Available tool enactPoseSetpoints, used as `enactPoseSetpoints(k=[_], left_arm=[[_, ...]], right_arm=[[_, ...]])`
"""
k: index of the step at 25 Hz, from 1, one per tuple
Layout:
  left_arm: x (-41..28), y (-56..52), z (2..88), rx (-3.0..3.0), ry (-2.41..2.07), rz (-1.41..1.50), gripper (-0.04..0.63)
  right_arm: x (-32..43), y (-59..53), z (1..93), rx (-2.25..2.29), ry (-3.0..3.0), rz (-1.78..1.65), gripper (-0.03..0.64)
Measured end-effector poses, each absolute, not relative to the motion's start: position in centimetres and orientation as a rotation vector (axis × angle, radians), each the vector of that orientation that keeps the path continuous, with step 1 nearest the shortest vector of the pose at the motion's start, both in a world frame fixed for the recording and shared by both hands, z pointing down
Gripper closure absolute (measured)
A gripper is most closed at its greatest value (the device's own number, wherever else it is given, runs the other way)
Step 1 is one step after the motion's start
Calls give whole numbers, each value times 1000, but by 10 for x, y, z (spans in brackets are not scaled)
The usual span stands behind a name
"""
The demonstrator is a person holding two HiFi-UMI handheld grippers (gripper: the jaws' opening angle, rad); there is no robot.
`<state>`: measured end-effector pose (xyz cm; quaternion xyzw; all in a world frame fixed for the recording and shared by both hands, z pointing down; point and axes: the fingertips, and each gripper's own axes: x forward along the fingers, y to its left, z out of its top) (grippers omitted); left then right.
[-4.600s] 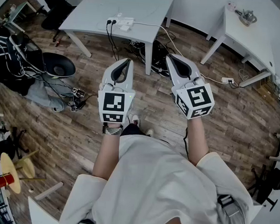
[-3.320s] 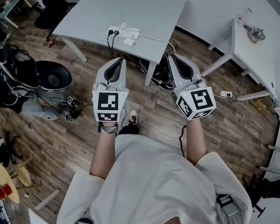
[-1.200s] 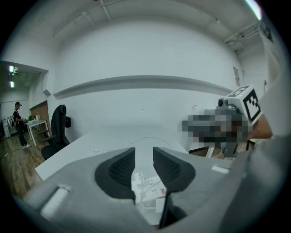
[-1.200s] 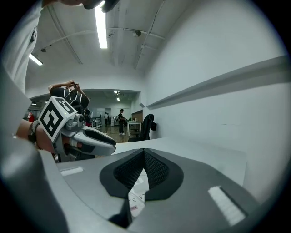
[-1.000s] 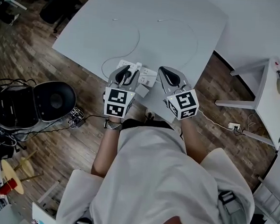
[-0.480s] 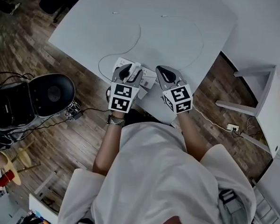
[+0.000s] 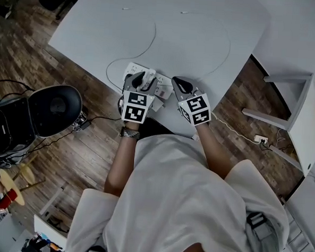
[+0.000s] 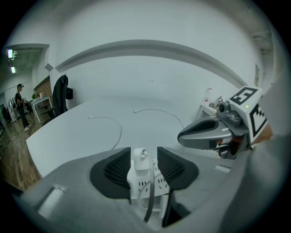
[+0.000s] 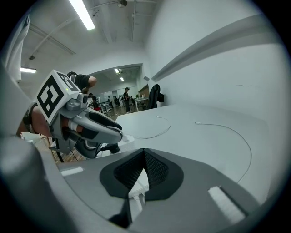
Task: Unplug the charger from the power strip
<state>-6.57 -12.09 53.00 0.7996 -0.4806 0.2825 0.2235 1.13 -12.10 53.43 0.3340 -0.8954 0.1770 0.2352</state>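
Black ribbed pads (image 8: pixel 116 169) of the left gripper (image 8: pixel 144 152) are seen standing apart, having just been opened wider. The white charger (image 8: pixel 140 160) is framed between them with a sliver of air on each side, so nothing is gripped yet. Directly beneath the charger the power strip (image 8: pixel 150 185) is laid flat, with the charger still plugged into it and its cable curled back towards the camera.

The charger is judged small, light, hard and smooth, and resistance is expected only from its prongs. It is best taken by its two flat sides, low on the body, never by the cable. The strip is light too and may be lifted along unless it is pinned.

Off to the left gripper's right, the right gripper (image 9: pixel 144 151) is shown in its own view with tips closed together and empty. Beyond both, two loose cables (image 8: pixel 116 124) are strewn on the table (image 8: pixel 72 136).

In the head view the charger is hidden under the left gripper. What is given there instead is both grippers side by side over the strip, at the table's near edge.
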Motion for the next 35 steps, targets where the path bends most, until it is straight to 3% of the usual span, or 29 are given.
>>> enactPoseSetpoints(k=[27,35], left_arm=[[-61,-134,585,2106,-1240,899,419],[-64,-133,585,2084,-1247,883,454]], right_arm=[[-2,-114,604,775,-2316,618,615],[-2,-115,604,805,-2328,607,615]])
